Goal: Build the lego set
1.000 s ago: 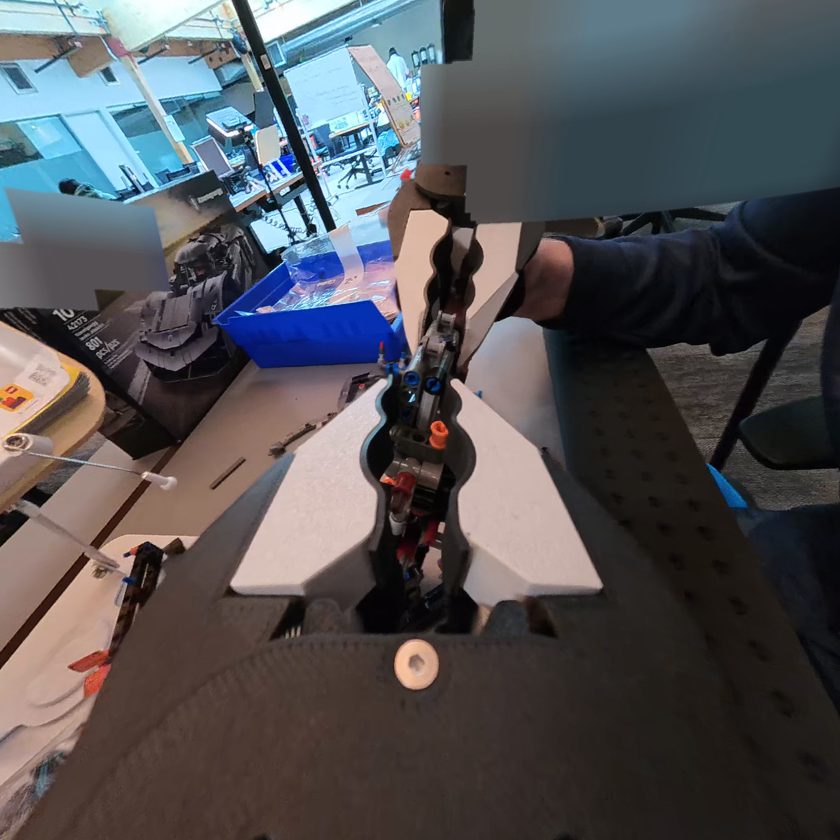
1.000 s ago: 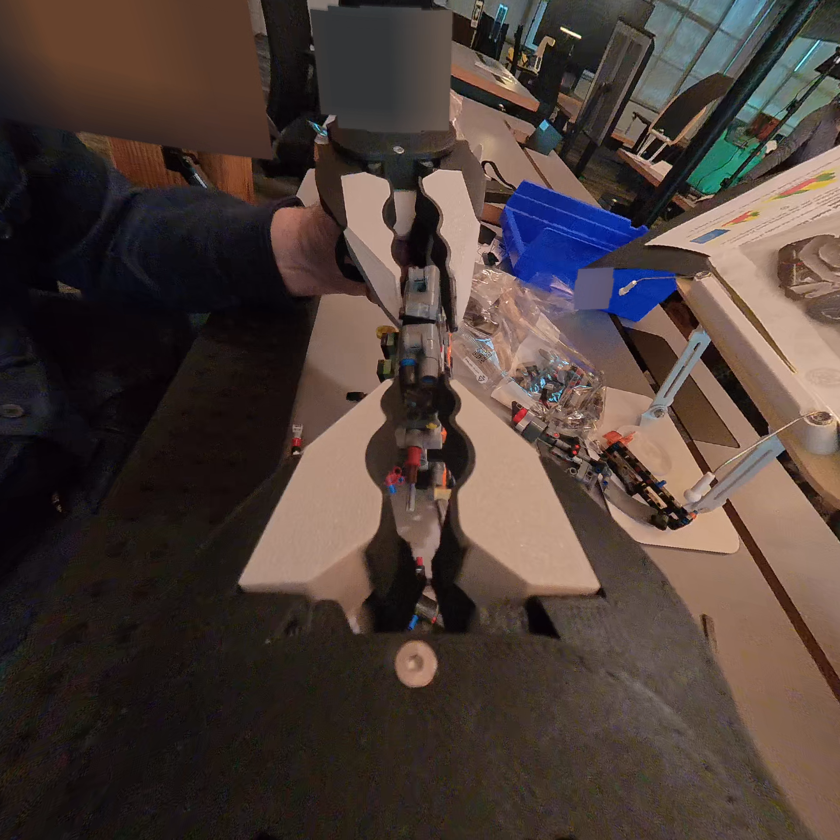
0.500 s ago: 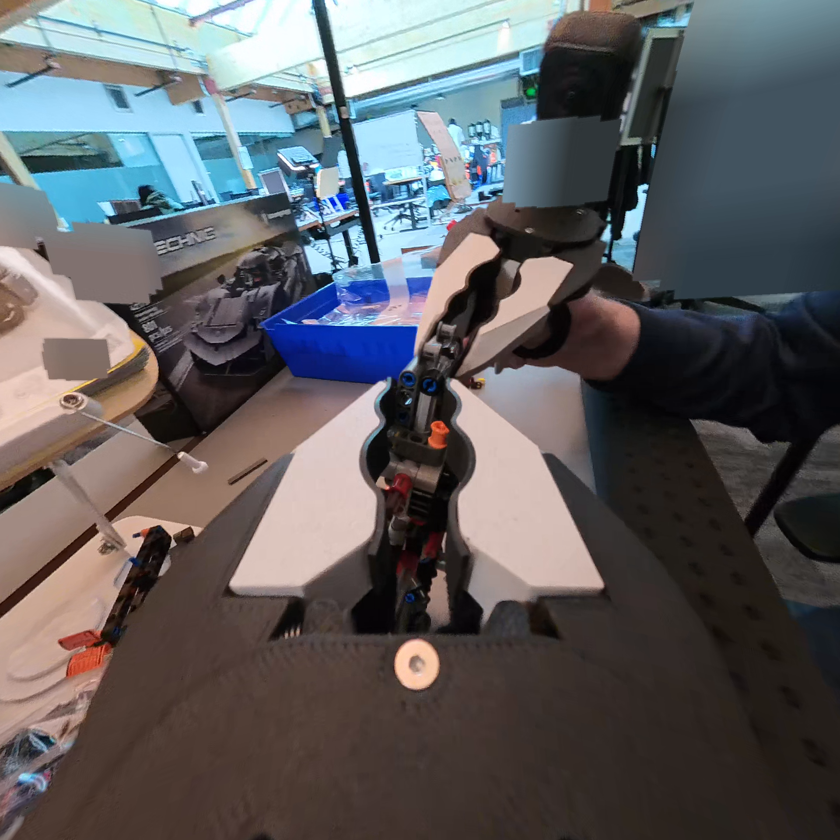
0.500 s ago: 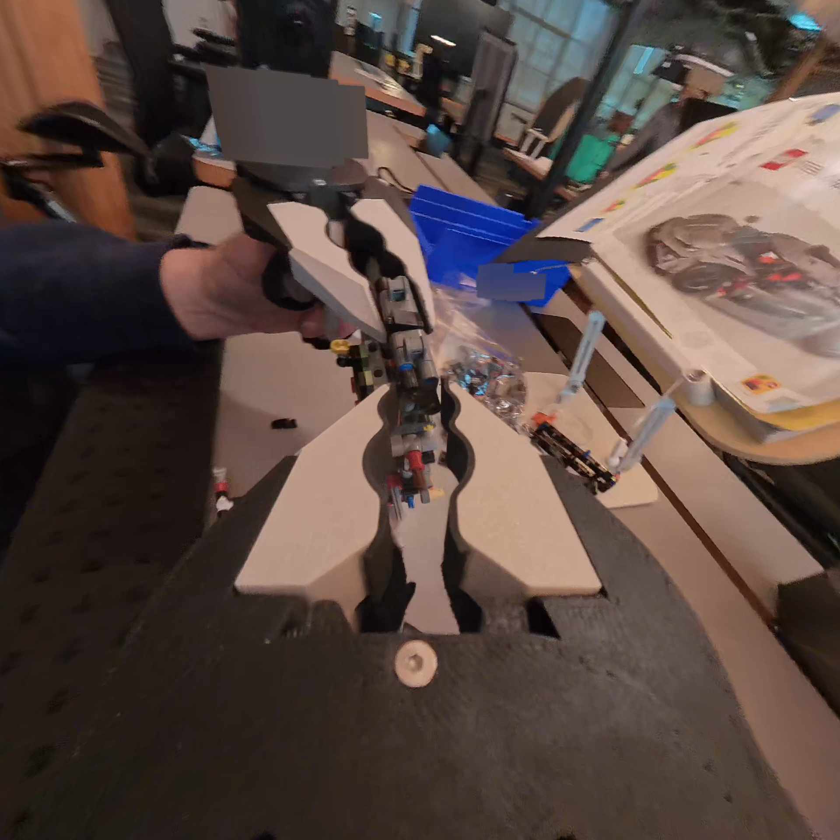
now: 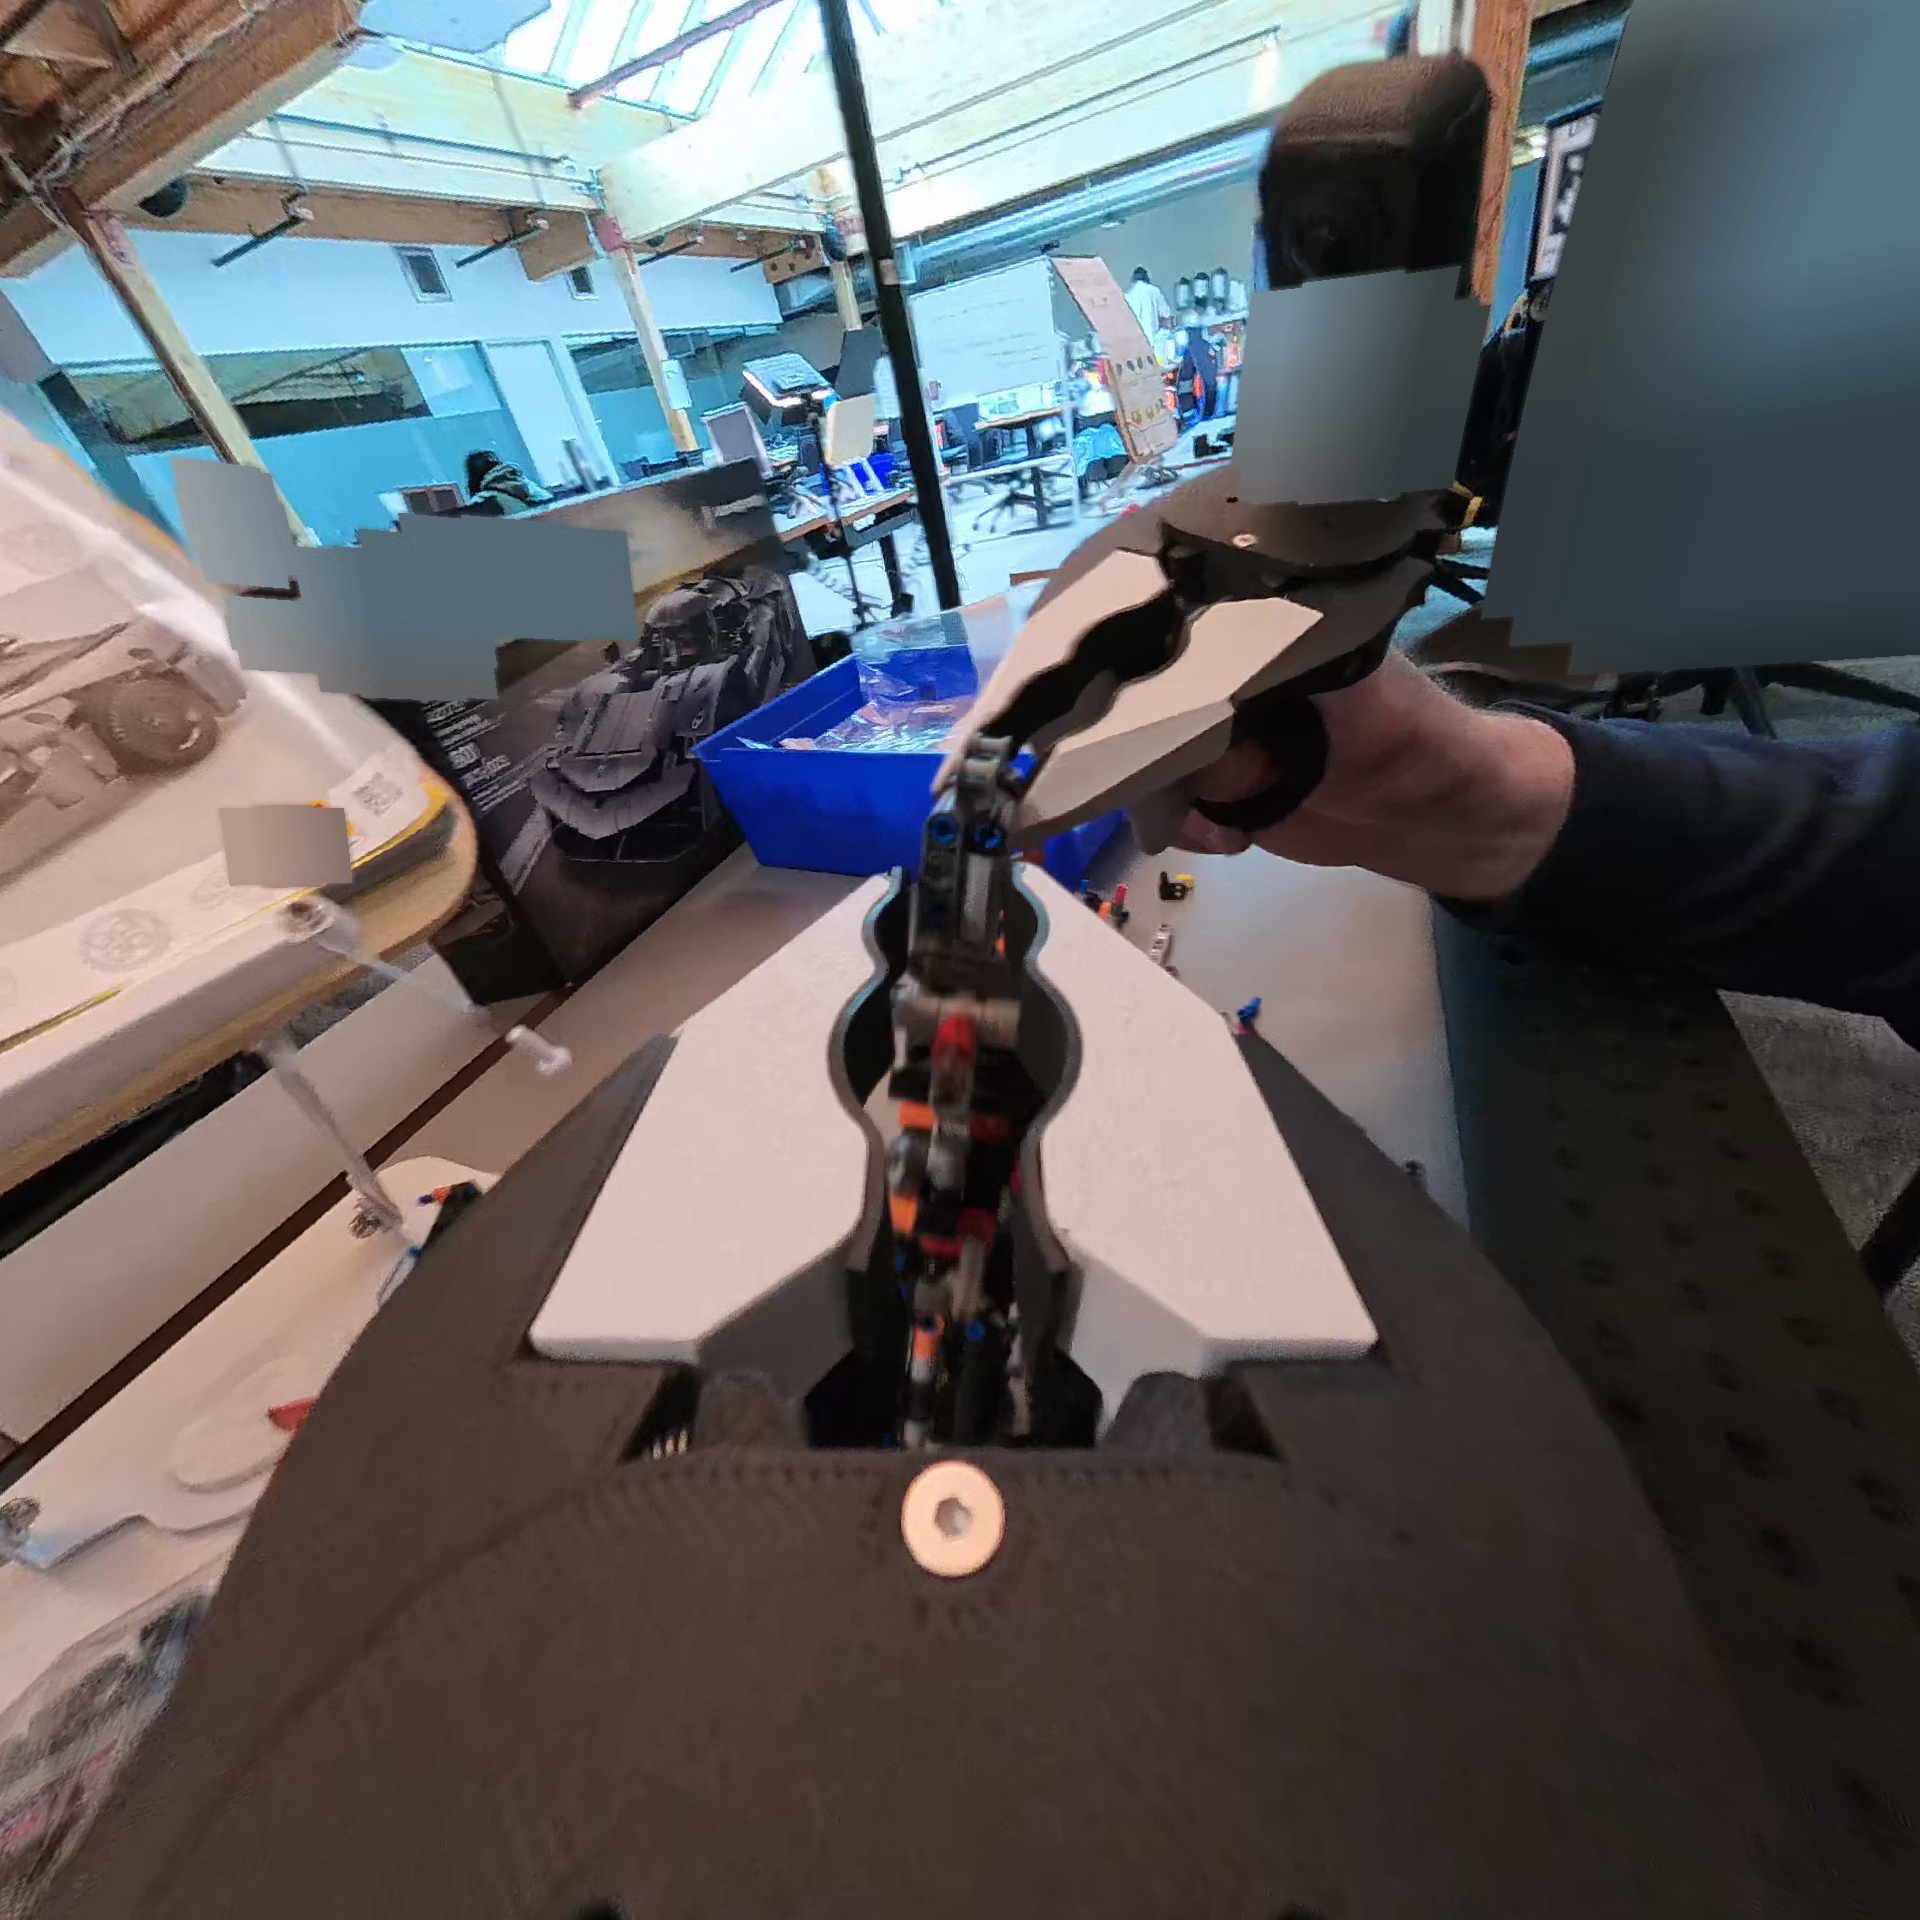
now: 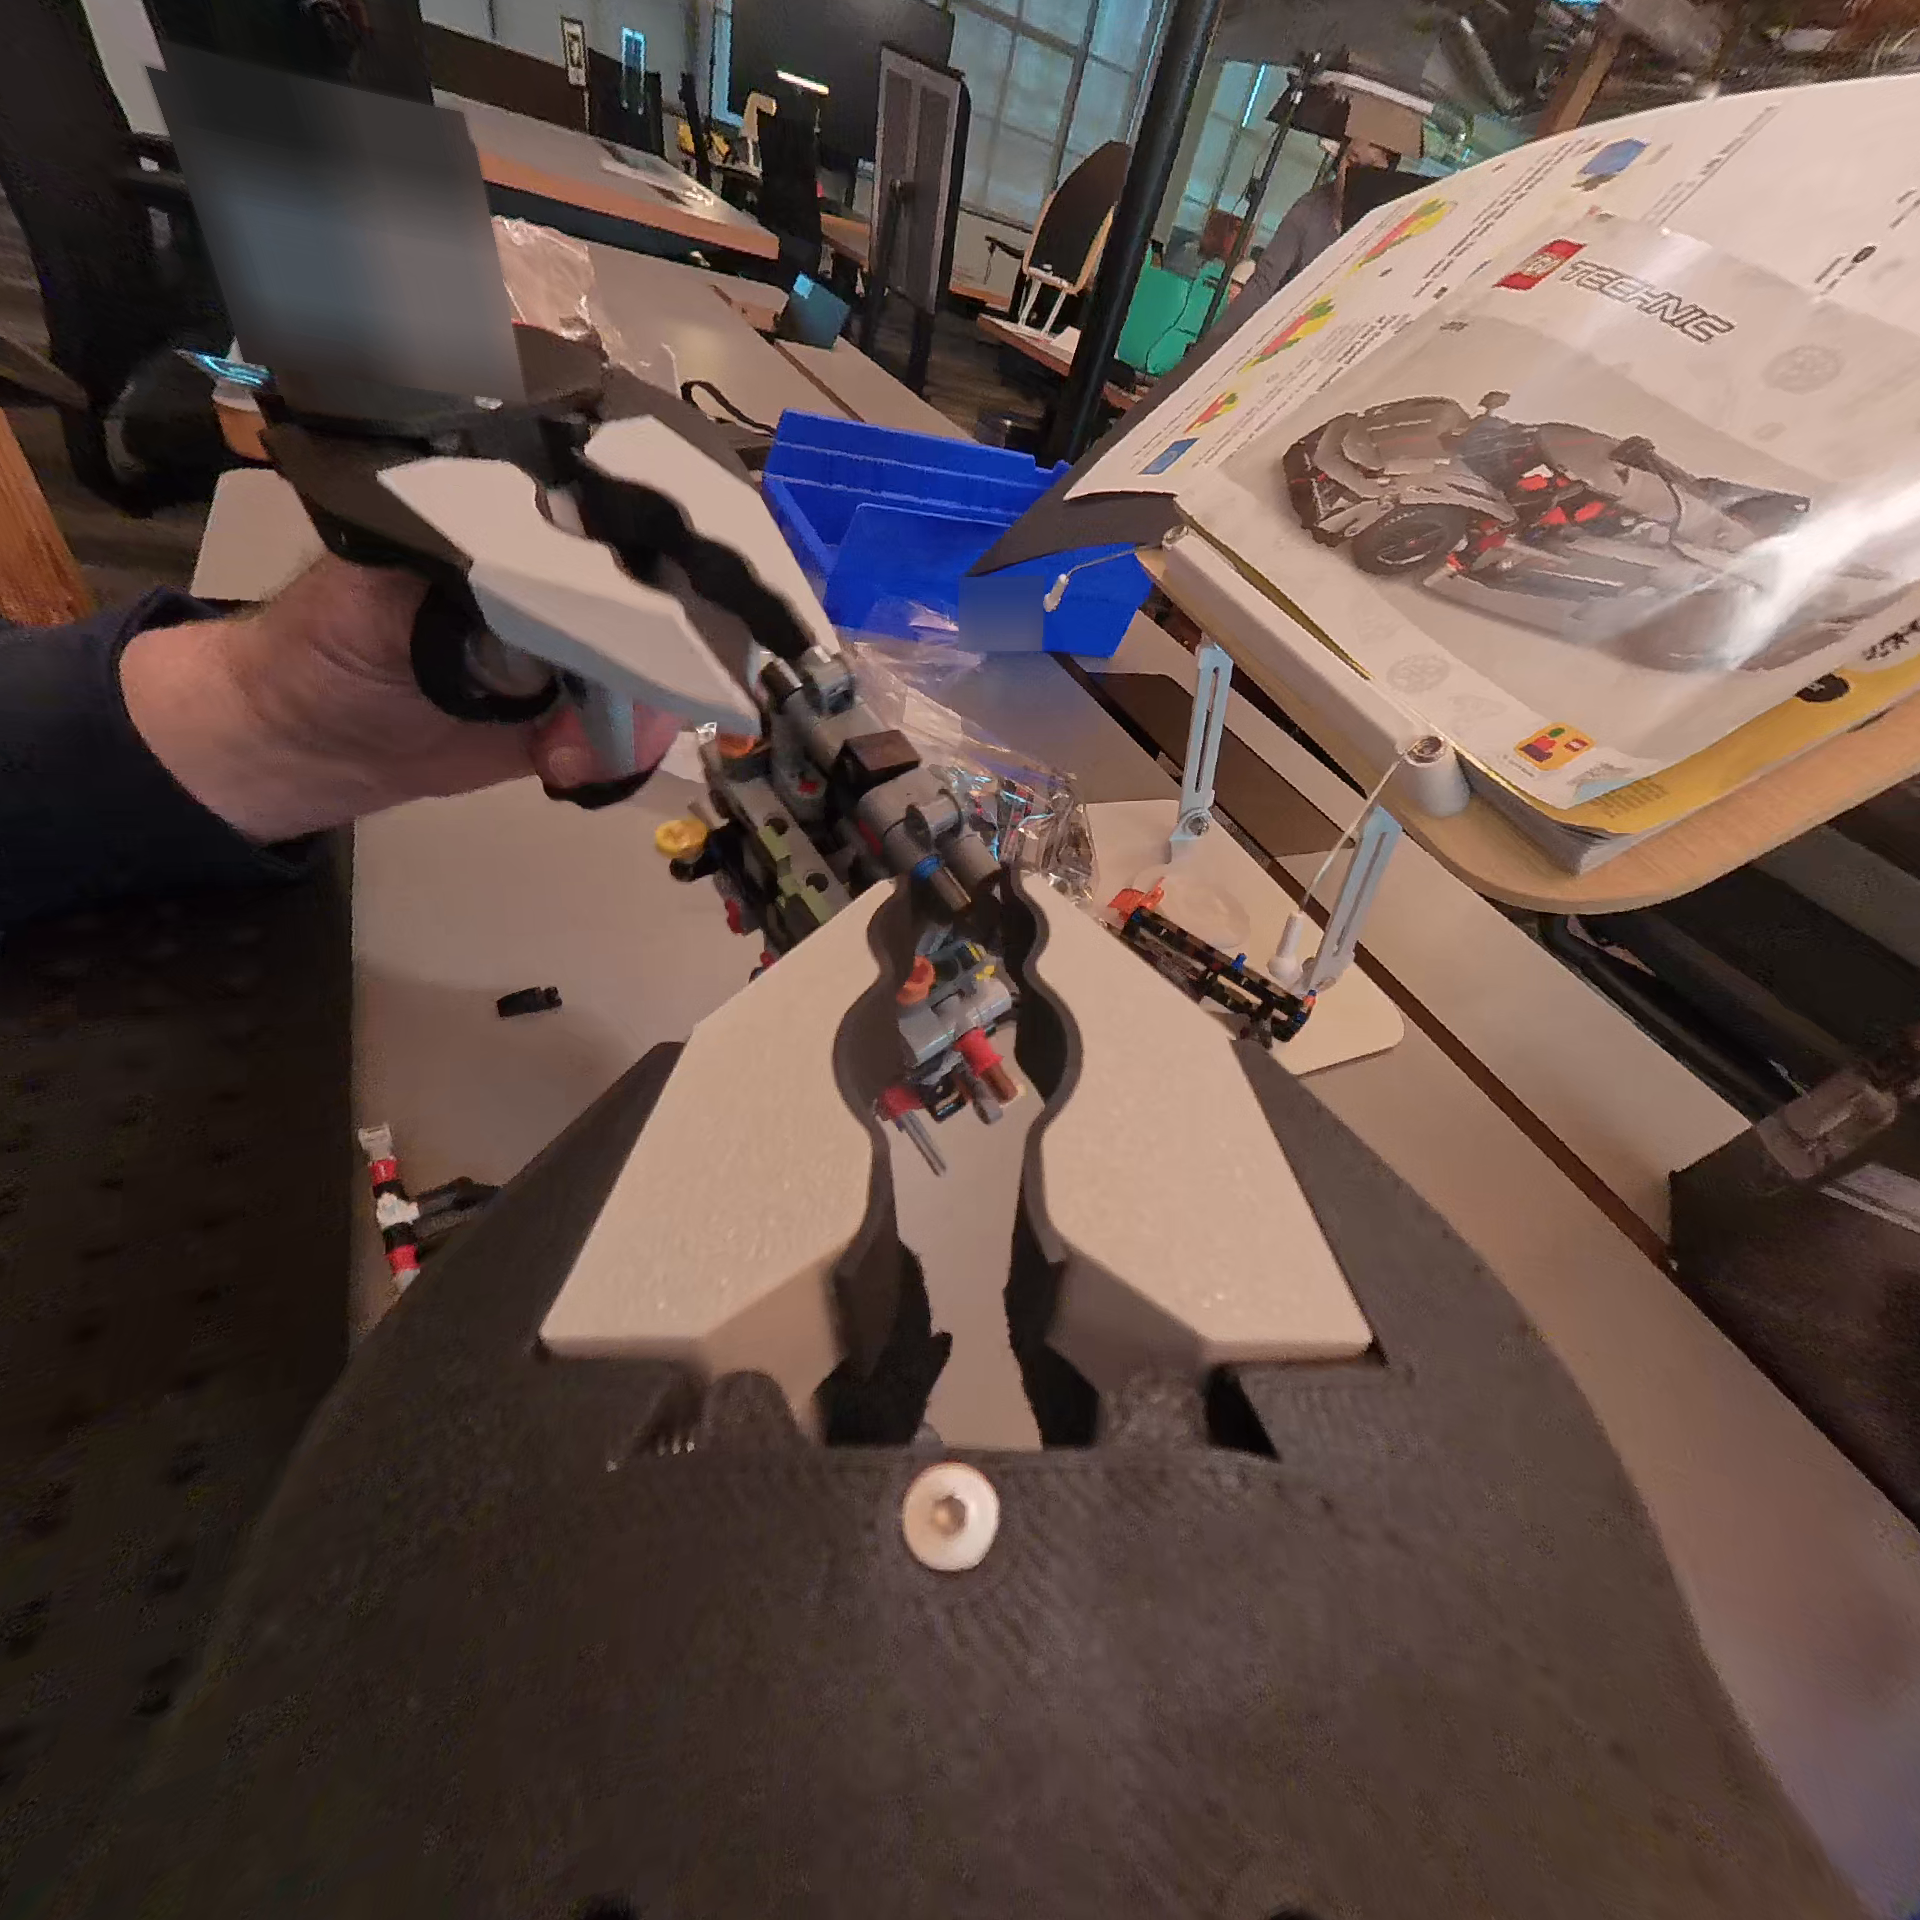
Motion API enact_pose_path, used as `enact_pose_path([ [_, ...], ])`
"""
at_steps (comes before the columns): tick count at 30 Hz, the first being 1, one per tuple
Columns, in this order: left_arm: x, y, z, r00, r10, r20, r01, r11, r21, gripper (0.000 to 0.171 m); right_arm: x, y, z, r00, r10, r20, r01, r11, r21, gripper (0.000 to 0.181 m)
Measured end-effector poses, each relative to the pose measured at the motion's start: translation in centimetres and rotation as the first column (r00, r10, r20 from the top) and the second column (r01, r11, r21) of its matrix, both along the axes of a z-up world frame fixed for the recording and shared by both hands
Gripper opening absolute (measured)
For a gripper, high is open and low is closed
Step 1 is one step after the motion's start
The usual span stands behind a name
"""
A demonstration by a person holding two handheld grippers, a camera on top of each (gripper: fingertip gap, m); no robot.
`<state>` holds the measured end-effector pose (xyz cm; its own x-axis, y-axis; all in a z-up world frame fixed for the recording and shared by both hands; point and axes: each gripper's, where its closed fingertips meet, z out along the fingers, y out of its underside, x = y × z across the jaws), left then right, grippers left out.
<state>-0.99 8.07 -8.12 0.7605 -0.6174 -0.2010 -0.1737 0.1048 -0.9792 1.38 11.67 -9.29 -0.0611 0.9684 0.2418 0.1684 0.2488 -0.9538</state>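
A grey, black and red lego assembly [image 5: 958, 831] spans between my two grippers above the table. My left gripper [image 5: 958, 883] is shut on one end; the model runs back deep between its white fingers. In the right wrist view the left gripper [image 6: 800, 686] comes in from the upper left, held by a hand. My right gripper [image 6: 954, 894] is shut on the other end of the assembly [image 6: 831, 769]. In the left wrist view the right gripper [image 5: 977, 769] angles in from the upper right, its tips pinching the model's far end.
A blue bin [image 6: 904, 520] stands at the back, with the dark set box [image 5: 623, 748] beside it. An instruction booklet [image 6: 1558, 468] rests on a raised stand. A bag of parts [image 6: 1023, 821], a black beam piece [image 6: 1205, 977] and loose pieces [image 6: 390, 1205] lie on the table. The left gripper's tips are roughly 5 cm from the right gripper's.
Both grippers have swung and tilted with the assembly held between them. Each now sees the other off to one side at an angle rather than straight ahead. The booklet has come into view.
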Motion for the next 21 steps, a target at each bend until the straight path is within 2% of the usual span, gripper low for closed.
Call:
enact_pose_path([
  [3, -2.2, -0.3, -0.4, 0.999, -0.001, 0.04, 0.003, 0.998, -0.068, 0.021, 0.4, 0.8, 0.0, 1.0, 0.003, -0.006, -0.003, 0.999, -0.053, 0.013],
  [5, -2.6, -0.6, -0.8, 0.998, -0.027, 0.061, 0.034, 0.993, -0.117, 0.033, 0.5, 1.2, -0.2, 1.0, 0.001, -0.001, -0.001, 0.998, -0.068, 0.013],
  [8, -1.6, -0.1, -2.7, 0.999, -0.037, -0.022, 0.033, 0.984, -0.174, 0.039, 0.5, 1.0, 0.0, 1.0, 0.018, -0.007, -0.019, 0.996, -0.091, 0.013],
  [10, -0.6, 0.3, -4.2, 0.996, -0.065, -0.062, 0.049, 0.972, -0.23, 0.05, 0.6, 1.4, 0.0, 1.0, 0.004, -0.005, -0.004, 0.996, -0.084, 0.013],
  [12, 0.0, 0.1, -4.2, 0.994, -0.096, -0.061, 0.079, 0.971, -0.225, 0.034, 0.6, 1.7, -0.2, 1.0, -0.005, 0.003, 0.005, 0.995, -0.095, 0.013],
  [14, -0.1, 0.5, -4.1, 0.997, -0.063, -0.045, 0.052, 0.973, -0.223, 0.03, 0.9, 2.4, -0.2, 0.999, -0.044, 0.013, 0.045, 0.996, -0.072, 0.014],
  [15, -0.3, 0.7, -4.2, 0.998, -0.047, -0.048, 0.035, 0.974, -0.222, 0.021, 1.1, 2.5, 0.0, 0.998, -0.058, 0.006, 0.058, 0.997, -0.042, 0.017],
  [18, -0.5, 1.0, -4.1, 0.999, -0.045, -0.021, 0.039, 0.972, -0.231, 0.02, 2.2, 3.4, 0.6, 0.994, -0.108, 0.013, 0.107, 0.993, 0.045, 0.023],
  [21, -0.6, 1.1, -4.2, 0.999, -0.038, -0.031, 0.03, 0.973, -0.227, 0.015, 3.2, 1.2, 0.8, 0.999, 0.024, 0.022, -0.026, 0.994, 0.104, 0.011],
])
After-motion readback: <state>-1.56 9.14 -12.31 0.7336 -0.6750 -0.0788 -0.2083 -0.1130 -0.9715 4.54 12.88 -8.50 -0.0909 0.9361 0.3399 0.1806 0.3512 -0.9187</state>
